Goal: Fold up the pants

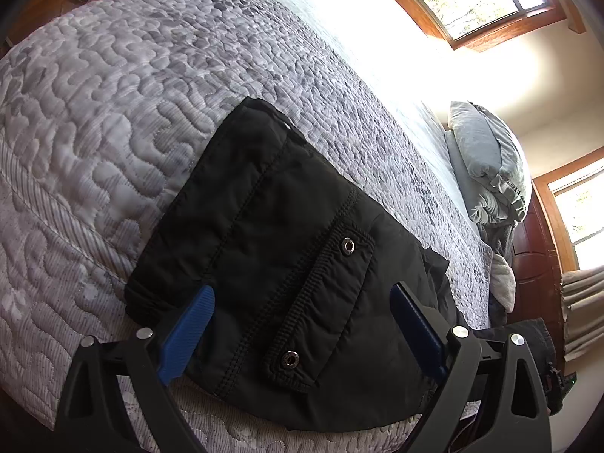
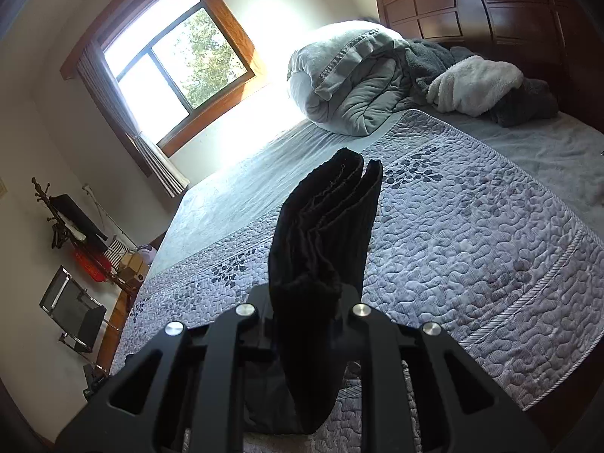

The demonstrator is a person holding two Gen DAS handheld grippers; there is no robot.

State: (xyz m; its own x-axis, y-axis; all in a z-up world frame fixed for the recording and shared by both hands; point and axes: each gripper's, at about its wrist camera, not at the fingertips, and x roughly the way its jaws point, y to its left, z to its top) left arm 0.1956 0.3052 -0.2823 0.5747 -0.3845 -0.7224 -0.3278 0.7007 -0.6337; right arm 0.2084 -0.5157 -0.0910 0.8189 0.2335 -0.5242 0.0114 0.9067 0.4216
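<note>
Black pants [image 1: 287, 264] lie folded on the grey quilted bedspread [image 1: 113, 120] near the bed's edge, a flap pocket with two metal snaps facing up. My left gripper [image 1: 302, 324] is open, its blue pads [image 1: 188, 336] spread on either side of the pants' near end, just above the fabric. My right gripper [image 2: 305, 302] is shut on a bunched end of the pants [image 2: 324, 226], which stands up in layered folds above the bedspread [image 2: 472, 234]. Its pads are hidden by the cloth.
A rolled grey comforter [image 2: 351, 79] and fleece blankets [image 2: 475, 83] lie at the head of the bed by a dark wooden headboard [image 2: 472, 3]. A window [image 2: 170, 53] and a chair [image 2: 71, 309] are on the left. The bed edge is close below both grippers.
</note>
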